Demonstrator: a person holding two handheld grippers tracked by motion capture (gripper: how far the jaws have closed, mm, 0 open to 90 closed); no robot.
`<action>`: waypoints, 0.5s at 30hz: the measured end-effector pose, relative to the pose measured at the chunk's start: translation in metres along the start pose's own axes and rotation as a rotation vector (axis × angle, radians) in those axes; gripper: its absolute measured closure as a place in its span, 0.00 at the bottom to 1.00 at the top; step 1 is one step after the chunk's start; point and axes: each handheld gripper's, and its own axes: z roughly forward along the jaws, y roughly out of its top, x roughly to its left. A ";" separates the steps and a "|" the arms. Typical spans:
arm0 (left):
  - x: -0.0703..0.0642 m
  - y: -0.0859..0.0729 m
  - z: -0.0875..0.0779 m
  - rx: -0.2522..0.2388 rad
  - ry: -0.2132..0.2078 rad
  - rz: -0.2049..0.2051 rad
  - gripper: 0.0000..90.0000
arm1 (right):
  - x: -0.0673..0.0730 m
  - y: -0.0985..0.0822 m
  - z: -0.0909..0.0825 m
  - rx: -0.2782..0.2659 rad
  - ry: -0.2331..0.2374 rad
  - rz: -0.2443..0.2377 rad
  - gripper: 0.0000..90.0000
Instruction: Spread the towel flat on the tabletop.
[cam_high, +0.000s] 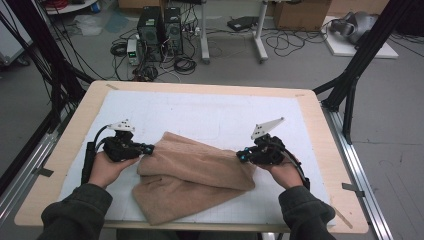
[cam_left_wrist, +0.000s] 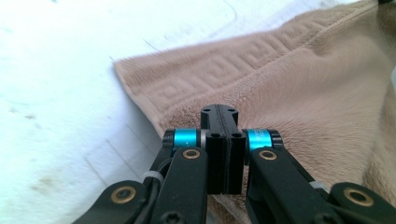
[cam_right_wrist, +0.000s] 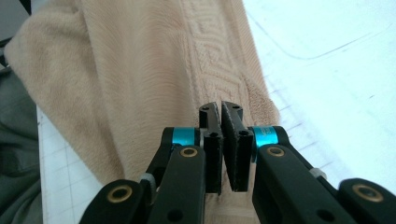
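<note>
A tan towel lies folded and rumpled on the white mat, toward the table's near side. My left gripper is at the towel's left end, and my right gripper is at its right end. In the left gripper view my left gripper has its jaws pressed flat together over the patterned hem of the towel, and no cloth shows between them. In the right gripper view my right gripper has its jaws nearly touching just above the hem of the towel, with nothing visible between them.
The mat covers most of a wooden table. Black frame posts stand at both sides. On the floor beyond are computer towers and cables. A dark sleeve sits at the left of the right gripper view.
</note>
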 end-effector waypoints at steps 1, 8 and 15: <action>0.000 0.001 0.003 0.016 -0.014 0.004 1.00 | -0.002 0.003 -0.001 0.002 0.008 0.004 0.97; 0.007 0.008 0.040 0.095 0.025 0.037 0.66 | 0.001 0.004 0.011 -0.014 0.069 0.057 0.60; 0.008 -0.002 0.064 0.211 0.067 0.032 0.68 | 0.012 -0.023 0.041 0.103 -0.086 0.044 0.63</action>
